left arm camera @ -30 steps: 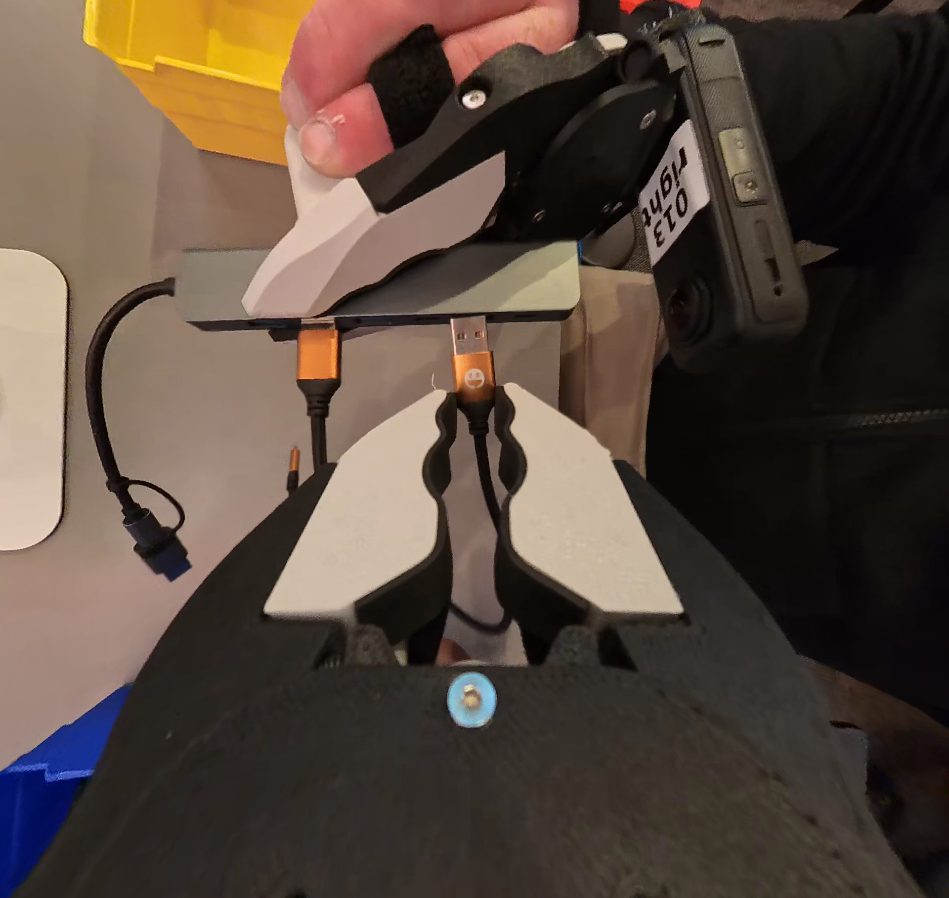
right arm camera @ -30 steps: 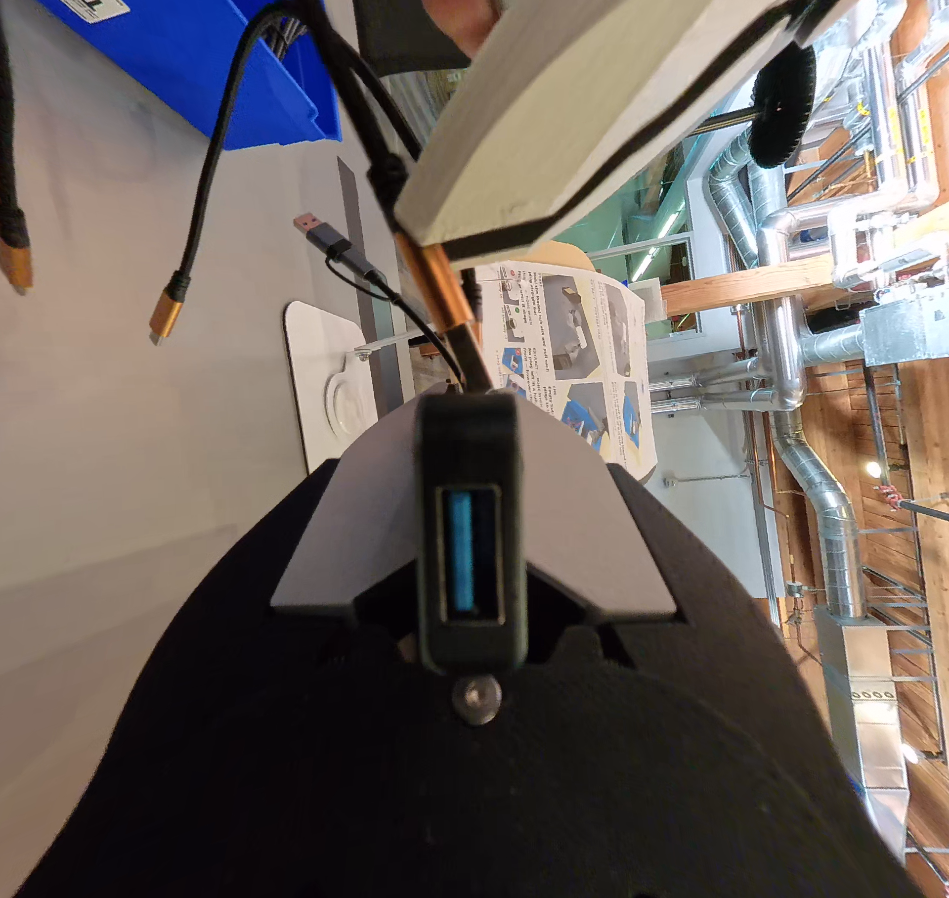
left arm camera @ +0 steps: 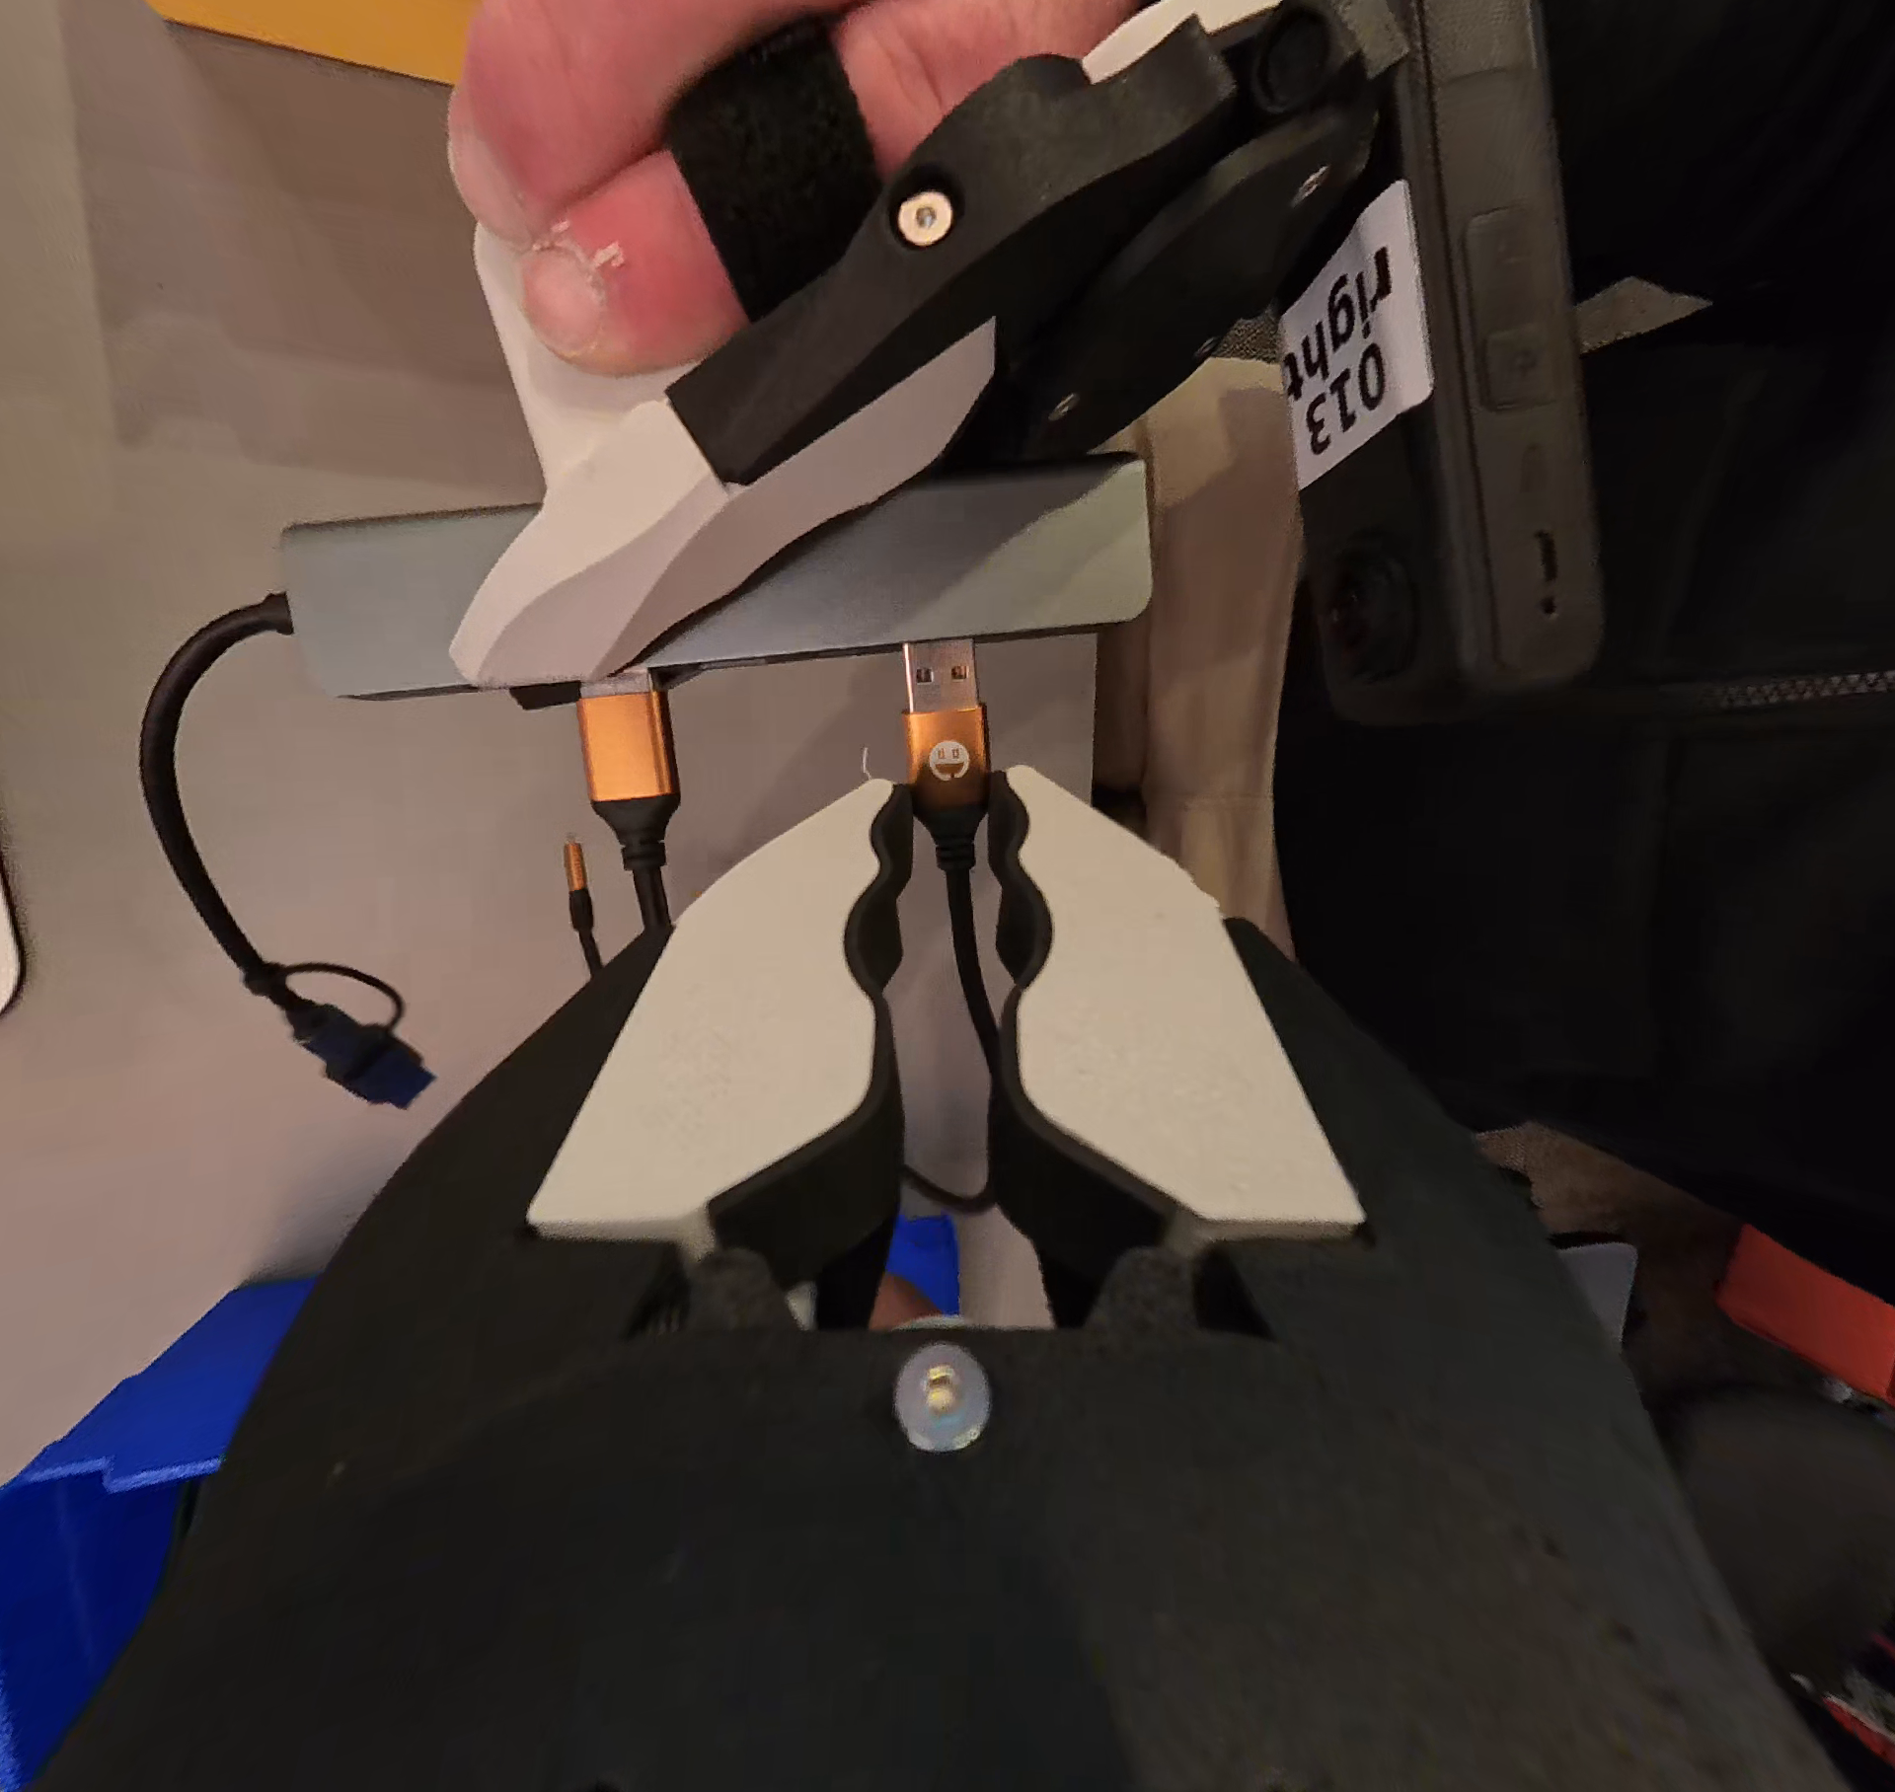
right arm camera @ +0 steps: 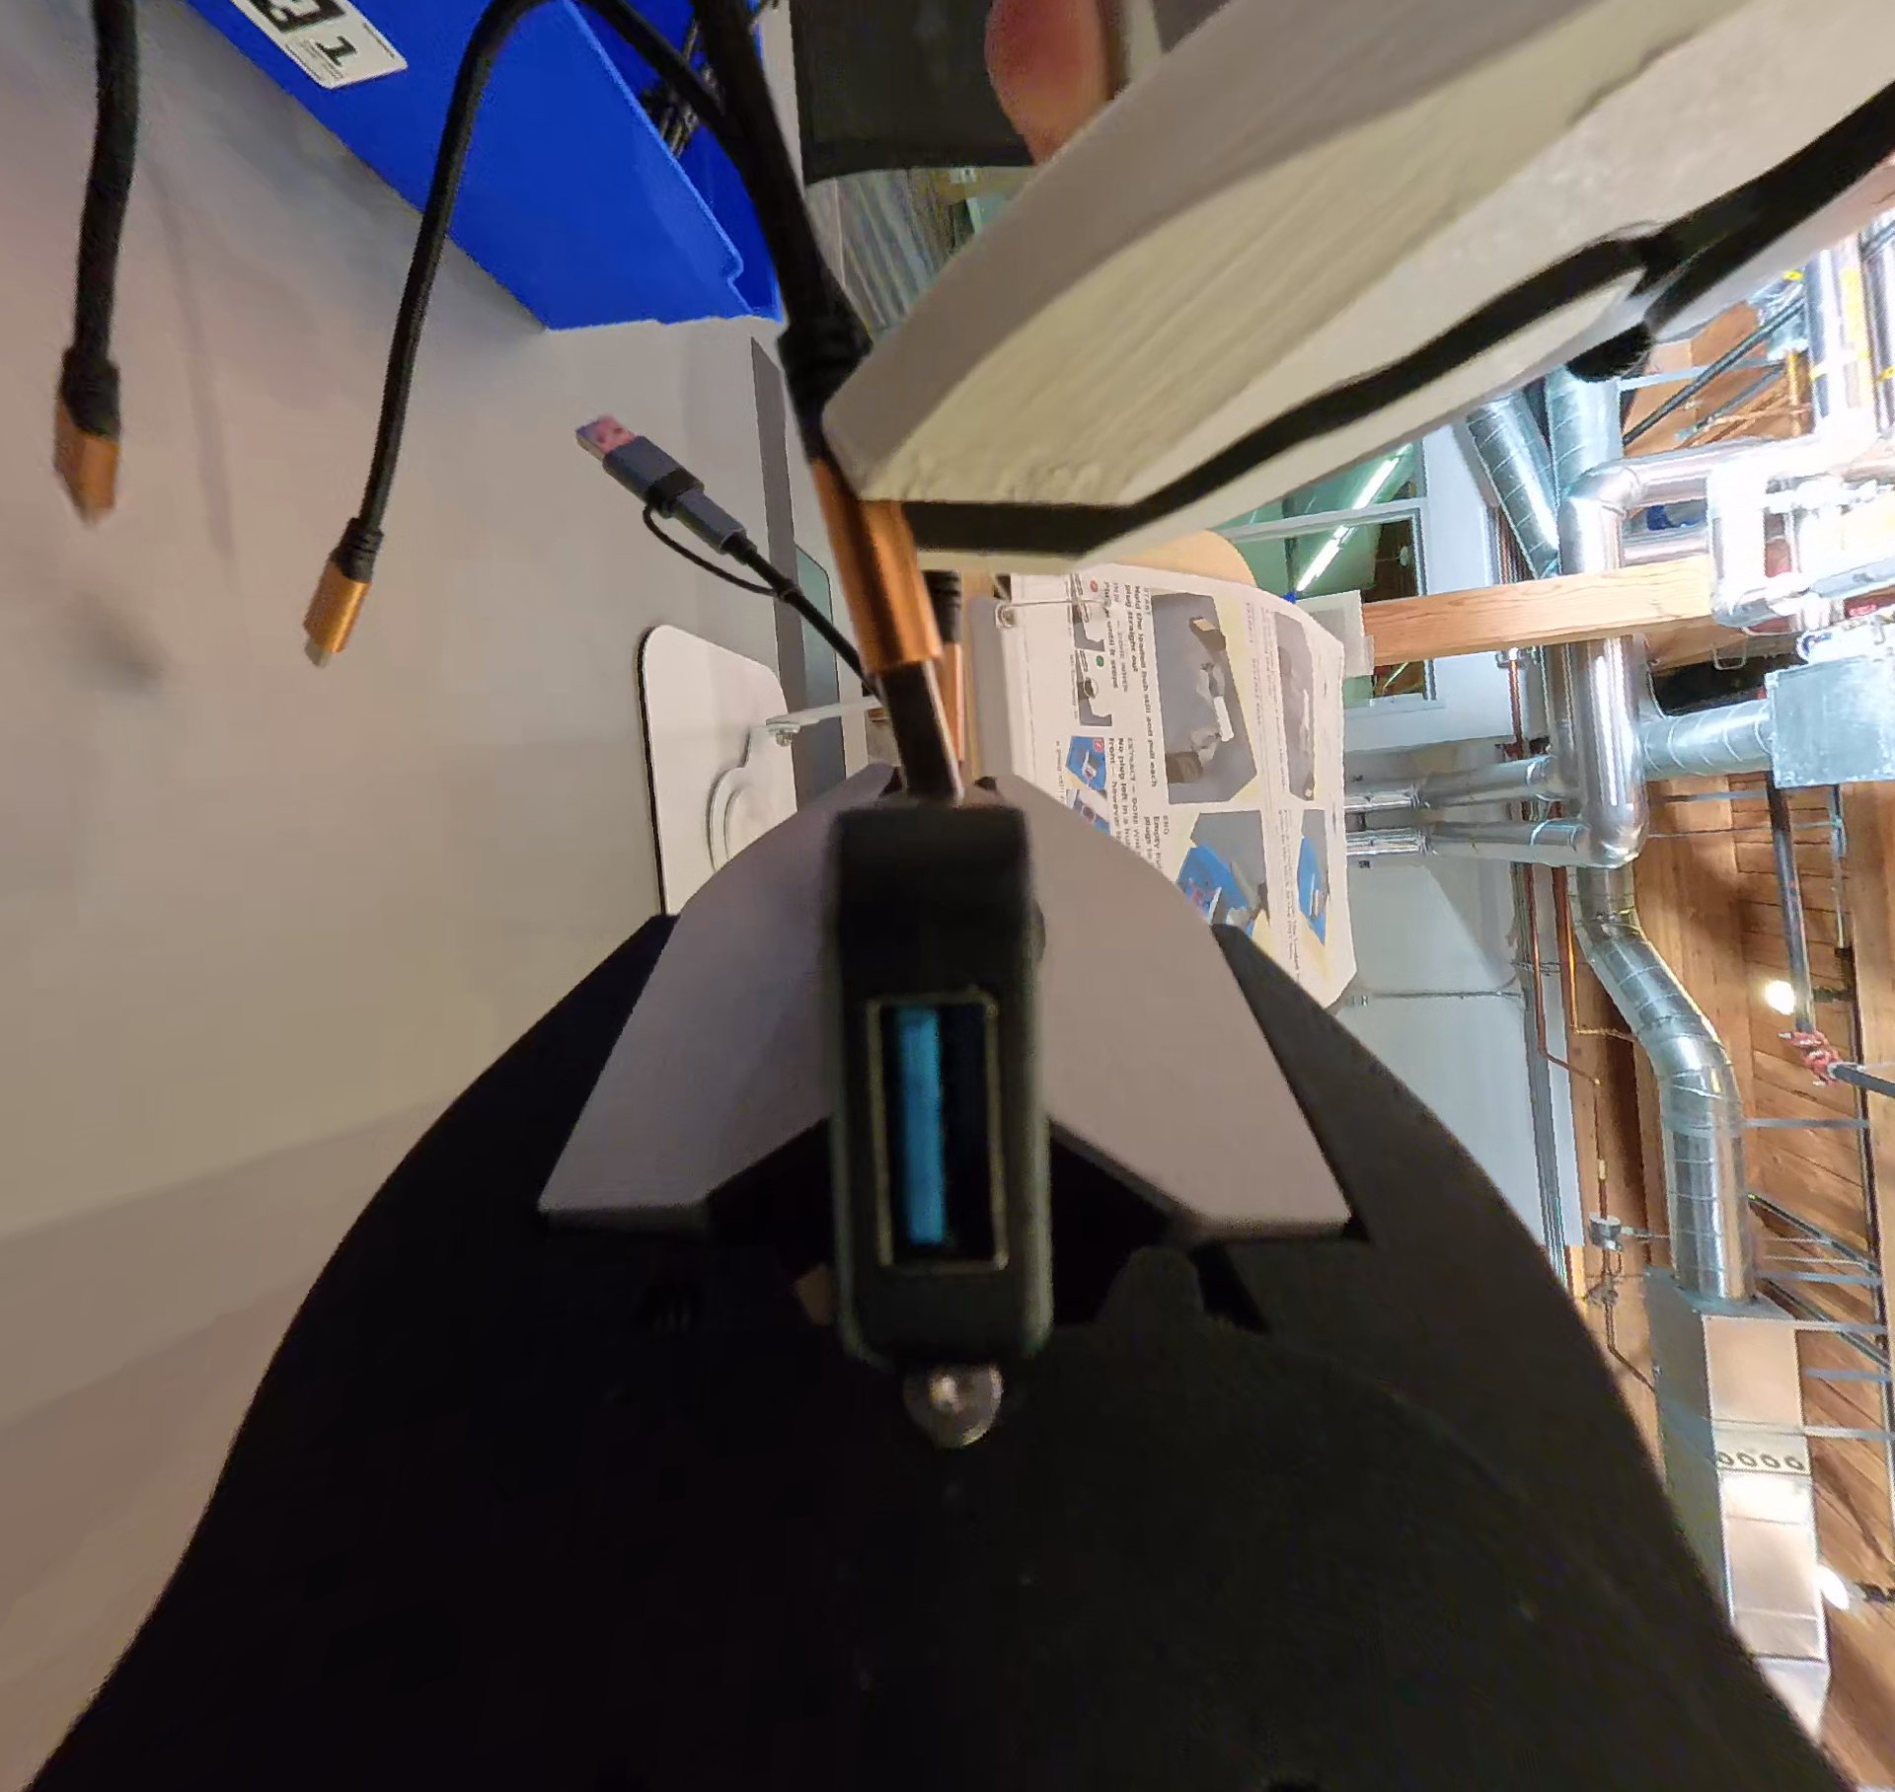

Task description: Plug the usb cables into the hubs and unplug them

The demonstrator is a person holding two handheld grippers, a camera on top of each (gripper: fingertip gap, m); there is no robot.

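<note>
In the left wrist view my left gripper [left arm camera: 945,798] is shut on an orange USB plug [left arm camera: 945,753]. The plug's metal tip touches the edge of the grey hub [left arm camera: 1036,533]. My right gripper [left arm camera: 574,595] is shut on the hub from above and holds it off the table. A second orange plug [left arm camera: 626,748] sits in the hub to the left. In the right wrist view my right gripper [right arm camera: 931,800] holds the hub [right arm camera: 938,933] end-on, its blue port facing the camera. A left gripper finger [right arm camera: 1333,307] crosses above an orange plug [right arm camera: 882,595].
The hub's own black cable ends in a blue adapter [left arm camera: 359,1056], also in the right wrist view [right arm camera: 656,482]. Two loose orange cable ends [right arm camera: 333,605] [right arm camera: 87,451] lie on the grey table. A blue bin [right arm camera: 513,154], a white pad [right arm camera: 708,769] and a printed sheet [right arm camera: 1179,748] stand around. Spacing between my two grippers at the tips: around 8 cm.
Both grippers have shifted together; the yellow bin has slid up out of view. The held plug's tip stays at the hub's edge, its metal shell still showing.
</note>
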